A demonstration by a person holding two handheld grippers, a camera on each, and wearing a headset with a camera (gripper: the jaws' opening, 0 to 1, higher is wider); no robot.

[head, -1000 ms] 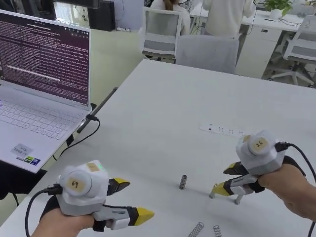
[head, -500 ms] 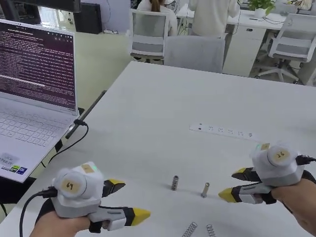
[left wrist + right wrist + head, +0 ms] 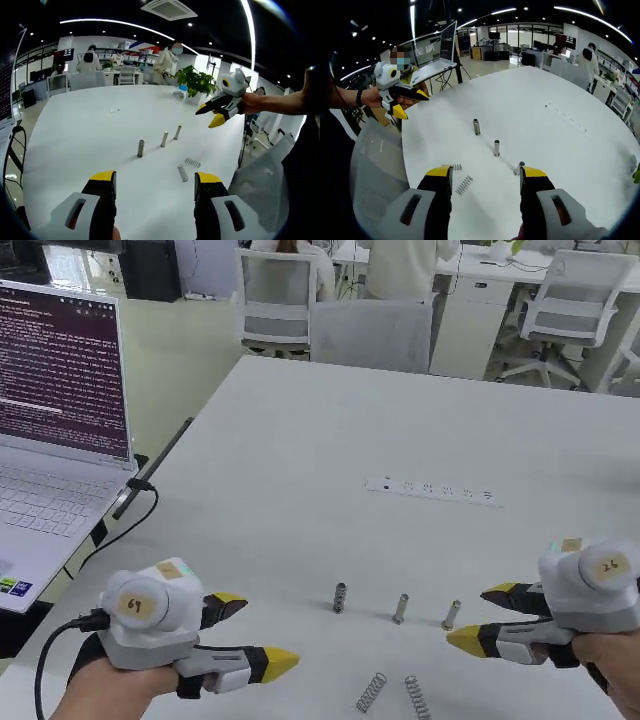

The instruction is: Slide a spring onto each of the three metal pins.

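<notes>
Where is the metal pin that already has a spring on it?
In the head view, the spring-covered metal pin stands at the row's left end, beside the bare middle pin.

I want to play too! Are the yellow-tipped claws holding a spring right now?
No, nothing is held. The left claw and the right claw are both open and empty. Two loose coiled metal springs lie on the white table.

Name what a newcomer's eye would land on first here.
Two yellow-tipped grippers, the left gripper and the right gripper, hover open over the near part of the white table. Between them stands a row of three metal pins: in the head view the leftmost pin wears a spring, while the middle pin and right pin are bare. Two loose springs lie nearer the person.
</notes>
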